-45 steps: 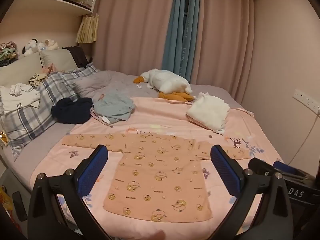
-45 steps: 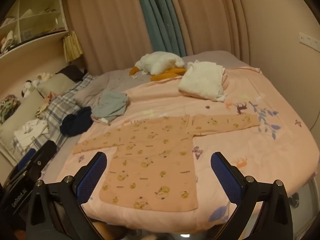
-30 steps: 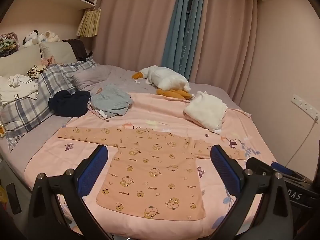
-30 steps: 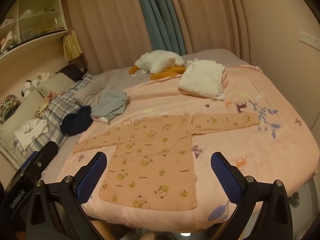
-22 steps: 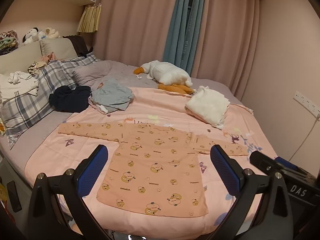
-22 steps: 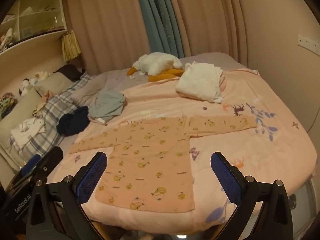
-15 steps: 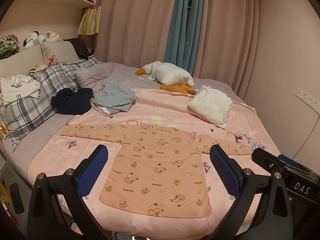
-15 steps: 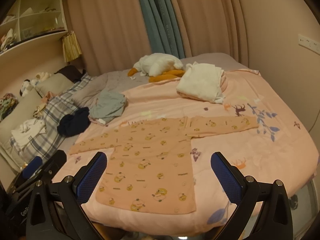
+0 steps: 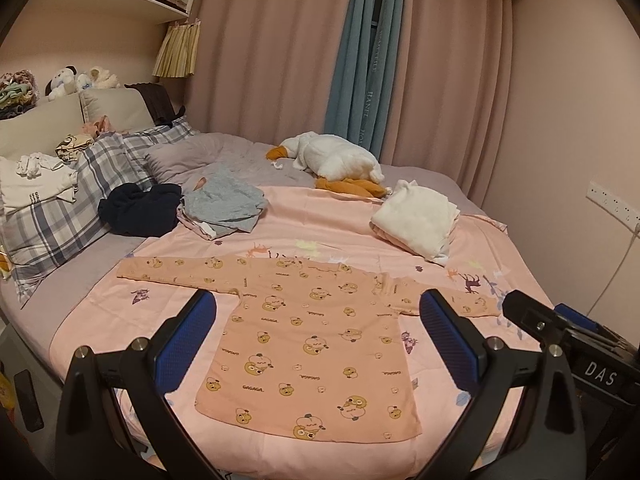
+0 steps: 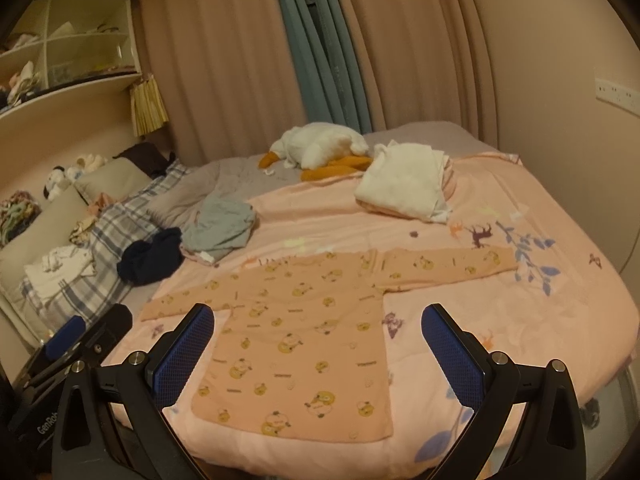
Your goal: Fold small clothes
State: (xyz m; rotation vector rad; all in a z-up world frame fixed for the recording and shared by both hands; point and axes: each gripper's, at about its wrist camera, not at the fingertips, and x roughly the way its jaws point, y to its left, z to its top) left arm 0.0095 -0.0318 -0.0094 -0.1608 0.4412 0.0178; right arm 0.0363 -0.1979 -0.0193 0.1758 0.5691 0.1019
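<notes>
Left claw (image 9: 318,322): spread wide, blue pads empty, poised above the near edge of the bed (image 9: 72,300). Right claw (image 10: 318,328): likewise spread, nothing between its pads, hovering over the same edge.

Peach long-sleeved top (image 9: 308,332) printed with small bears: flat on the pink sheet (image 9: 348,232), hem toward the cameras, both sleeves stretched straight out to the sides, unfolded, untouched by either claw.

Farther back on the bed: crumpled grey garment (image 9: 224,204) just beside a dark navy bundle (image 9: 140,208); folded white pile (image 9: 416,220) to the right; plush white goose (image 9: 332,160) near the curtains (image 9: 360,60). Plaid pillows (image 9: 72,200) at the left.
</notes>
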